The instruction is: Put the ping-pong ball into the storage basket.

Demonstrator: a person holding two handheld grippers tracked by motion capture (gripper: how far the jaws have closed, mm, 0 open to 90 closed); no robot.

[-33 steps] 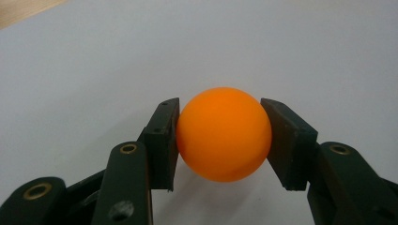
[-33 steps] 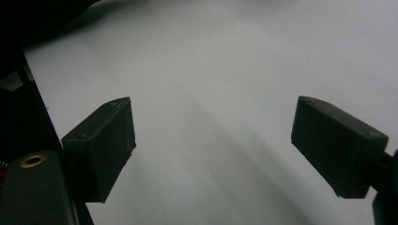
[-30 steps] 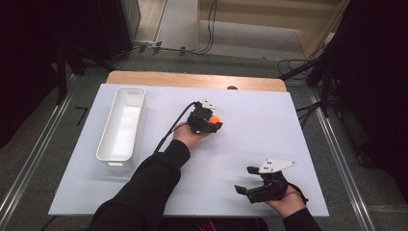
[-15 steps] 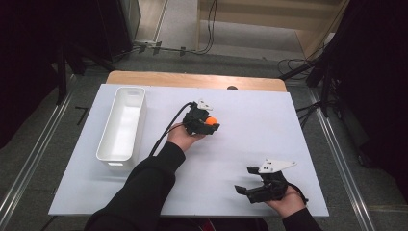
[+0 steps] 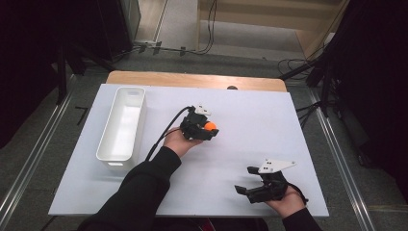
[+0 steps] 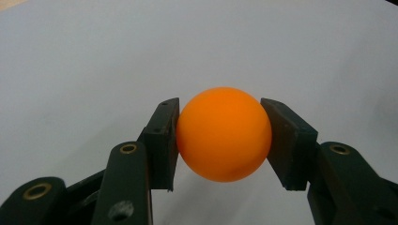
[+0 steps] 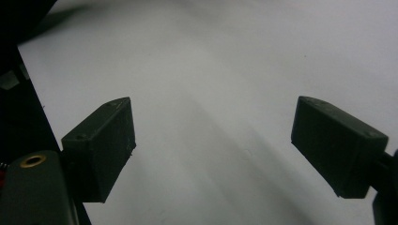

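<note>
Pinching the orange ball [image 6: 224, 133], left hand-held gripper [image 5: 208, 130] drifted slightly toward the bin [image 5: 121, 126]

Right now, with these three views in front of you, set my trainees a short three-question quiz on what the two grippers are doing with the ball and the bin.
1. True or false: the left gripper has its fingers closed on the orange ball.
2. The right gripper is: A) holding a ball, B) open with nothing between its jaws, C) inside the bin.
3. Fill in: the white bin stands to the ____ of the left gripper in the high view.

Key: 1 true; 2 B; 3 left.
</note>
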